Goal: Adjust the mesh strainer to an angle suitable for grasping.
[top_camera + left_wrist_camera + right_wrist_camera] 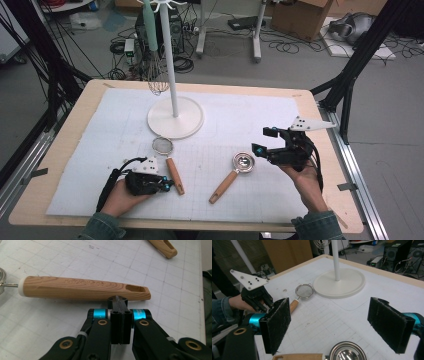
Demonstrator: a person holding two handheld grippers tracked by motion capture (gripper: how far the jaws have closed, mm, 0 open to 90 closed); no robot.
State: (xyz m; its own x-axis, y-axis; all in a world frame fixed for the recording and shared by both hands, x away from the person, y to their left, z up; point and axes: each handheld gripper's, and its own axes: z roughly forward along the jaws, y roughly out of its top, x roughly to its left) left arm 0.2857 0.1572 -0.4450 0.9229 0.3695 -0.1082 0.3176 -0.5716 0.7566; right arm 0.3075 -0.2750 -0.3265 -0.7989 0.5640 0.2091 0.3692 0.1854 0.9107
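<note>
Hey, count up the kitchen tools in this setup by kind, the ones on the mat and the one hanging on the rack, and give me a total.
Strainer with a wooden handle, on the mat: 1
Measuring scoop with a wooden handle, on the mat: 1
Whisk hanging on the white rack: 1
Total: 3

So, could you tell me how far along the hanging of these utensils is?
Done: a whisk already hangs from the white stand. In hand: the left gripper, jaws shut, sits against the strainer's wooden handle without gripping it. Left: the strainer and the small ladle lie on the table; the right gripper is open above the ladle.
</note>
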